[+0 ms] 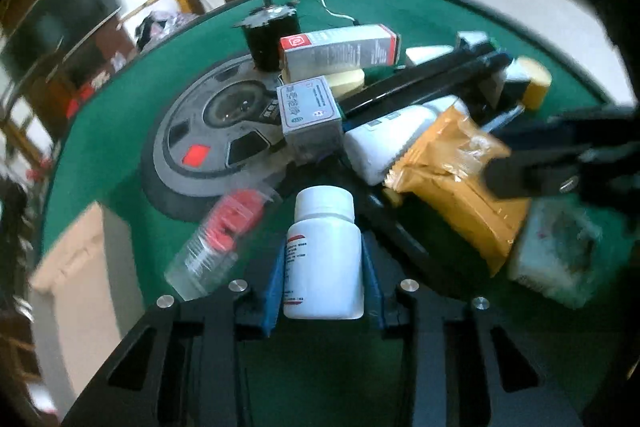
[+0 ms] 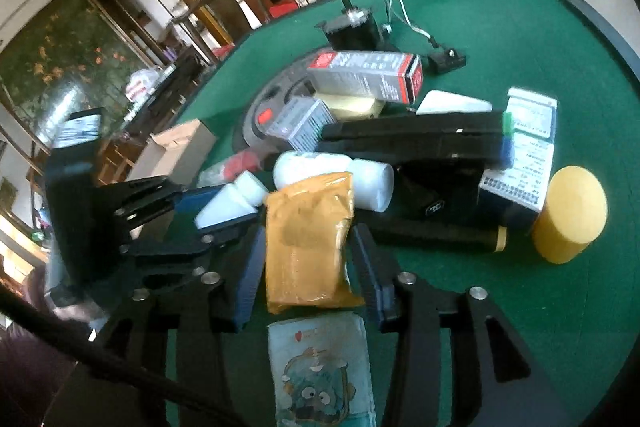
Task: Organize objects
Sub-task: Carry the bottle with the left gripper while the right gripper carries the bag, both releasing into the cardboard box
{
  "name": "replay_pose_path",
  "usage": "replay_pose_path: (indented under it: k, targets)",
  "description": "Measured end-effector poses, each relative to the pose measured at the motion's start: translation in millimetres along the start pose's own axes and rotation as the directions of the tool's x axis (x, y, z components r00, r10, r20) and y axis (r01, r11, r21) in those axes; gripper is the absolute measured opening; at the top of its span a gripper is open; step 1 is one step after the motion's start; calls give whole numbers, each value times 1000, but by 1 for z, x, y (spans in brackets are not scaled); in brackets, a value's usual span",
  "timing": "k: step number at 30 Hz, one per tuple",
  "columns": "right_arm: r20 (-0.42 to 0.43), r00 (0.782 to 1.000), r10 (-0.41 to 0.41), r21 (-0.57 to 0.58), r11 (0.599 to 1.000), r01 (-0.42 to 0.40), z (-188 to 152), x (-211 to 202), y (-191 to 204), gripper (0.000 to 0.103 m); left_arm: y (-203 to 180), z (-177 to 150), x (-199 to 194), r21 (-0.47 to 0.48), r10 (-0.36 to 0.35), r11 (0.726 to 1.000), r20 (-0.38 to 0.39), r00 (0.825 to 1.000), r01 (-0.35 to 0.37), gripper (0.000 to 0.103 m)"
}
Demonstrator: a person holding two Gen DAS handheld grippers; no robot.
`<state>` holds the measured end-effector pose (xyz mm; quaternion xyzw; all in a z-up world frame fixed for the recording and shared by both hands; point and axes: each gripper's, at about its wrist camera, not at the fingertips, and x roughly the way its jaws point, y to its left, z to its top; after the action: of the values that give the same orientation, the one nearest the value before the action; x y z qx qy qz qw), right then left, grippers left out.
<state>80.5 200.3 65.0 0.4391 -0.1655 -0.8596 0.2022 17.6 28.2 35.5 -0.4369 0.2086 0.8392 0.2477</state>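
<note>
**Two grips on, and a crowded pile dead ahead**

The left gripper (image 1: 323,267) has the white bottle (image 1: 324,251) pinched between its blue pads, cap pointing forward, jaws closed against both sides of the body. The right gripper (image 2: 306,267) straddles the yellow packet (image 2: 308,239); its pads sit at the packet's edges, though whether they are actually pressing is hard to say (the packet looks soft, so a squeeze could hide). The grippers are near each other, the left coming in just left of the right in the right wrist view.

Where could it go wrong? The bottle is smooth and round, so a tilt could let it slide out forward. The packet may crumple or slip from a light hold. Just ahead of the left gripper lies a clear tube (image 1: 218,239) with red contents, on its side and ready to roll if nudged. Beyond the packet, the white roll (image 2: 336,179) and the black case (image 2: 416,143) are stacked loosely; dragging the packet forward would likely shove them.

Room to move: below the right gripper sits a tissue pack (image 2: 320,371), so pulling straight back is tight. Open green felt (image 2: 500,307) lies to its right, short of the yellow cylinder (image 2: 568,215). Left of the left gripper, a beige box (image 1: 80,267) blocks, the table edge close beyond.
</note>
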Motion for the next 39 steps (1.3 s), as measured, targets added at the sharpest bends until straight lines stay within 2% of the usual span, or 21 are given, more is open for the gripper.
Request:
replay_pose_path:
  k: [6, 9, 15, 17, 19, 22, 23, 25, 27, 31, 33, 36, 39]
  targets:
    - [-39, 996, -83, -61, 995, 81, -5, 18, 11, 48, -4, -22, -49, -87, -3, 996, 113, 994, 13, 31]
    - [-41, 989, -140, -83, 987, 137, -7, 22, 18, 40, 7, -33, -84, -134, 2, 991, 185, 983, 23, 31]
    - [37, 994, -104, -50, 993, 105, -8, -12, 33, 40, 44, -60, -158, -246, 7, 967, 304, 953, 71, 31]
    - [68, 995, -71, -55, 996, 75, -2, -33, 49, 40, 61, -68, -180, -281, 8, 956, 331, 943, 90, 31]
    - [94, 996, -5, -68, 998, 11, 8, -54, 69, 40, 81, -71, -198, -304, 20, 948, 355, 935, 95, 31]
    - [118, 984, 131, -83, 989, -122, 29, -76, 103, 41, 109, -70, -219, -334, 43, 938, 366, 930, 88, 31]
    - [112, 977, 180, -79, 982, -172, 39, -76, 114, 41, 123, -68, -224, -357, 57, 931, 356, 933, 80, 31]
    - [80, 962, 260, -60, 965, -255, 57, -62, 134, 41, 143, -60, -219, -381, 93, 923, 334, 938, 45, 31]
    - [46, 955, 294, -36, 956, -292, 73, -33, 149, 41, 163, -51, -209, -394, 143, 919, 308, 941, -10, 31]
    - [-43, 961, 274, 36, 961, -273, 86, 51, 166, 41, 195, -48, -163, -428, 179, 902, 245, 953, -59, 31]
    - [-84, 968, 236, 49, 971, -232, 87, 93, 172, 41, 211, -53, -134, -456, 173, 888, 211, 962, -59, 31]
    - [-125, 971, 203, 59, 979, -197, 85, 136, 177, 41, 227, -63, -94, -494, 138, 869, 173, 975, -35, 31]
    - [-138, 981, 138, 13, 990, -138, 83, 158, 186, 41, 234, -67, -63, -509, 118, 860, 142, 983, -29, 31]
